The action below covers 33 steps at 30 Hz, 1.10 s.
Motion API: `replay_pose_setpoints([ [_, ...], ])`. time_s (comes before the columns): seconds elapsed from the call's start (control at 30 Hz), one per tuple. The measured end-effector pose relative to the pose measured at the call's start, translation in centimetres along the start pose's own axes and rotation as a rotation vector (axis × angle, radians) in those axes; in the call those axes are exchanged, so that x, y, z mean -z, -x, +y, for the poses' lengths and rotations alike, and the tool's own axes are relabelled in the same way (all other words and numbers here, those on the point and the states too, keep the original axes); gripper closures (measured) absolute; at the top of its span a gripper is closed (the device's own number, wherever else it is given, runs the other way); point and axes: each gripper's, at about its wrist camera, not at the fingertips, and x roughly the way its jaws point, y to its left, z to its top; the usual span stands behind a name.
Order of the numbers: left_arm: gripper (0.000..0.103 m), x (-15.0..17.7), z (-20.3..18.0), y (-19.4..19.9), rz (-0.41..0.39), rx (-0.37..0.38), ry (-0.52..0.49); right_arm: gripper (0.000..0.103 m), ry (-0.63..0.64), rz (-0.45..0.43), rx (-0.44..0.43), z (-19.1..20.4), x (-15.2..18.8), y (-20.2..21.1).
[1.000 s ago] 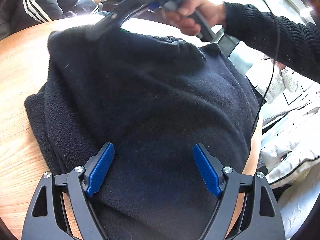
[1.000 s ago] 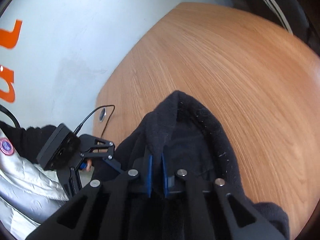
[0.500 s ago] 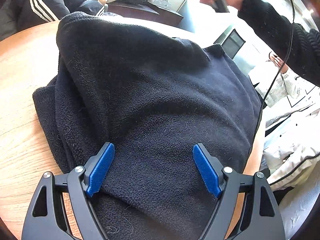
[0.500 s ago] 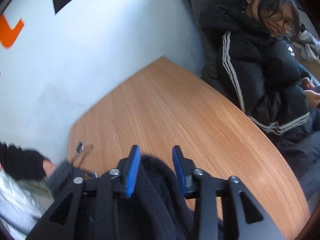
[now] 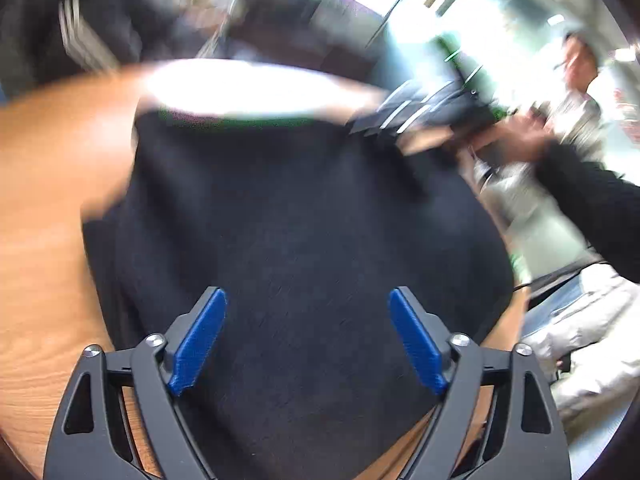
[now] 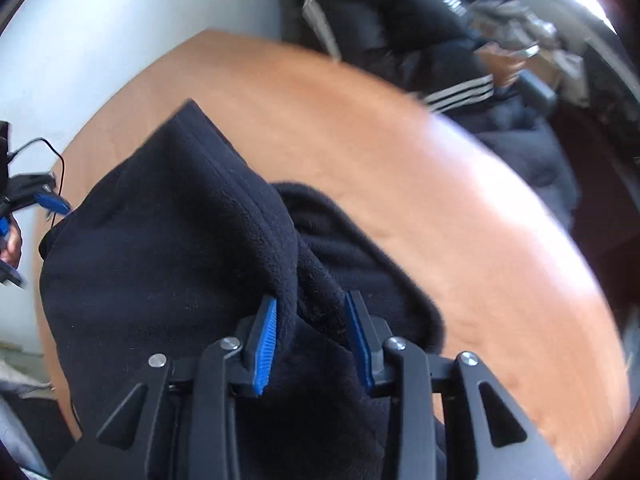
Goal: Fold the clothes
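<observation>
A: Since half a sec ago: right tongs (image 6: 310, 342) swung back down over black fleece (image 6: 168, 264), pads parted w/ a fold between, not clamped.

B: Left tongs (image 5: 308, 340)?

A: Spread wide, holding nothing, above fleece (image 5: 296, 240) on bench (image 5: 48, 208).

B: Progress?

A: Prob. halfway; bundled mid-bench, edges uneven. Squaring and a last fold left.

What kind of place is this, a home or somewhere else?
Probably an office or shared workroom, not a home: a round wooden table by a plain white wall, a seated person in a striped jacket, and bright windows behind.
</observation>
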Motion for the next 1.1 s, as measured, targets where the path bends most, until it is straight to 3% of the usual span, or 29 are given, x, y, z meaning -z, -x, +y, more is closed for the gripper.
replay_pose_setpoints([
  [0.07, 0.035, -1.2, -0.3, 0.1, -0.049, 0.017, 0.0, 0.068, -0.001, -0.097, -0.021, 1.3, 0.6, 3.5],
  [0.2, 0.026, -3.6, -1.1, 0.1, -0.135, 0.039, -0.025, 0.05, -0.034, -0.242, -0.068, 4.2, 3.0, 8.6],
  [0.27, 0.026, -4.3, 0.1, -2.3, -0.049, -0.032, -0.028, 0.05, -0.115, -0.243, -0.087, 5.0, 5.5, 8.6],
  [0.3, 0.033, -4.6, 0.7, -3.5, -0.005, -0.067, -0.029, 0.051, -0.186, -0.208, -0.106, 4.8, 7.1, 7.5],
  [0.33, 0.045, -4.9, 1.3, -4.7, 0.034, -0.1, -0.032, 0.055, -0.239, -0.153, -0.094, 4.4, 9.0, 6.1],
  [0.4, 0.059, -4.3, 2.2, -5.0, 0.005, -0.096, -0.066, 0.098, -0.325, -0.016, 0.014, 2.2, 13.3, 2.9],
  [0.5, 0.077, -3.5, 4.3, -4.4, 0.003, -0.078, 0.0, 0.103, -0.517, -0.039, 0.071, -3.1, 19.5, 3.3],
  [0.6, 0.081, -3.0, 4.6, -3.5, 0.008, -0.108, 0.024, 0.103, -0.443, -0.011, 0.249, -3.6, 21.1, 6.0],
  [0.63, 0.081, -3.0, 4.3, -3.1, 0.008, -0.133, 0.022, 0.103, -0.429, -0.028, 0.263, -3.3, 21.1, 7.2],
  [0.67, 0.083, -3.0, 3.4, -2.5, -0.007, -0.144, 0.013, 0.1, -0.427, -0.063, 0.246, -2.7, 20.9, 8.6],
  [0.73, 0.076, -3.1, 1.6, -1.3, -0.04, -0.163, -0.008, 0.097, -0.382, -0.129, 0.2, -0.4, 20.1, 10.7],
  [0.8, 0.049, -2.5, -1.0, -0.9, -0.087, -0.113, -0.098, 0.093, -0.252, -0.161, 0.135, 4.2, 18.9, 10.8],
  [0.83, 0.044, -1.7, -0.8, -1.8, -0.049, -0.118, -0.122, 0.093, -0.189, -0.147, 0.107, 6.6, 18.7, 9.8],
  [0.9, 0.049, -0.3, -0.4, -3.6, 0.025, -0.128, -0.168, 0.093, -0.077, -0.095, 0.075, 10.6, 18.9, 7.3],
  [0.97, 0.049, 1.6, 1.0, -3.8, -0.019, -0.111, -0.176, 0.093, -0.015, 0.022, 0.104, 12.2, 20.9, 3.9],
  [1.1, 0.048, 2.8, 0.6, -2.9, 0.0, -0.156, -0.266, 0.094, -0.001, -0.009, 0.109, 10.6, 25.4, 5.7],
])
